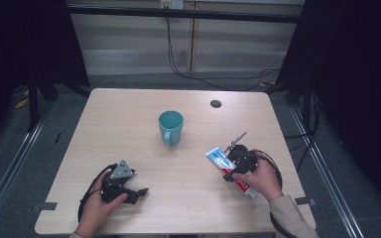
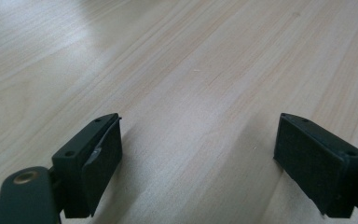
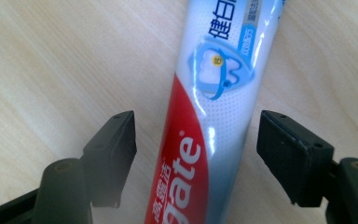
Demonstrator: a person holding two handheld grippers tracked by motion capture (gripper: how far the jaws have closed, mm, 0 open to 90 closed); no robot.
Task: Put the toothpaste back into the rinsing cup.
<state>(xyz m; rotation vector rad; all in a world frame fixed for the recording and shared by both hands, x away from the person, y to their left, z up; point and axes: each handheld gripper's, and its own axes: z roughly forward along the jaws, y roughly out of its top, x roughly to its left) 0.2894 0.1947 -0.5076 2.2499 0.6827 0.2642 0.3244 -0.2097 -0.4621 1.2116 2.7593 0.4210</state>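
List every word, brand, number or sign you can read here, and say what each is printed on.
"gate": white letters on the red part of the toothpaste tube, the start of the brand name cut off by the frame edge.
Chinese characters in blue at the tube's top and in white beside "gate": too cropped and small to read surely.
Tooth logo on the tube: a picture, no words.
Teal mug, wooden table: no text.

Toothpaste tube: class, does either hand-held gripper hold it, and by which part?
Nothing is held yet. The right hand-held gripper straddles the toothpaste tube at its red section, jaws apart from it. The left hand-held gripper stands open over the table.
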